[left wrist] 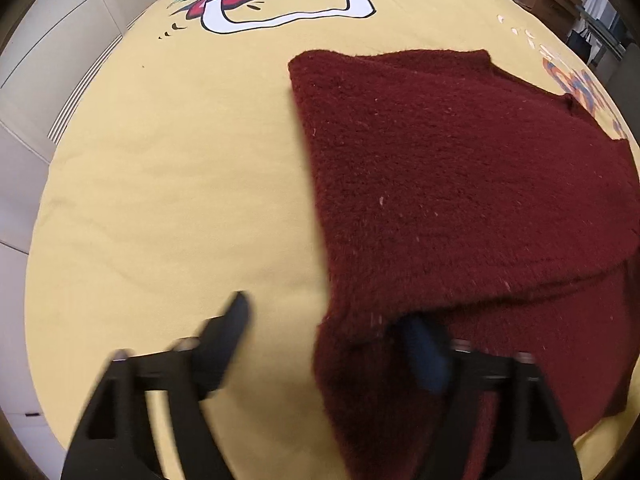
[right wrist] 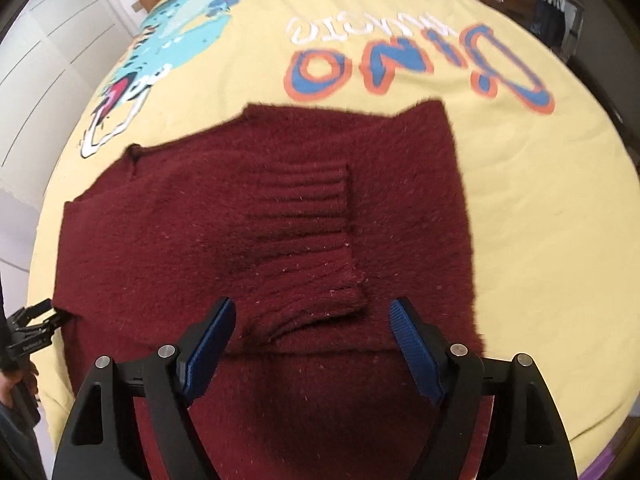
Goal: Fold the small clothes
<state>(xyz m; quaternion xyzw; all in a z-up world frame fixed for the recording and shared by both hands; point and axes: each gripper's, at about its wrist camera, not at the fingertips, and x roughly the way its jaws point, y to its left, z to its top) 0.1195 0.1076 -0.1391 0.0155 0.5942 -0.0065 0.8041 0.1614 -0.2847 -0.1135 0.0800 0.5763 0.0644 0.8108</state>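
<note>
Broadly, a yellow bedspread with a cartoon dinosaur print covered the bed, white cupboard doors beside it. On it lay your maroon sweater, partly folded, its ribbed cuff on top. Your right tool hovered spread wide, the cuff just ahead between its fingers. Your left tool stood open at the sweater's left edge, one finger under a fold.
</note>
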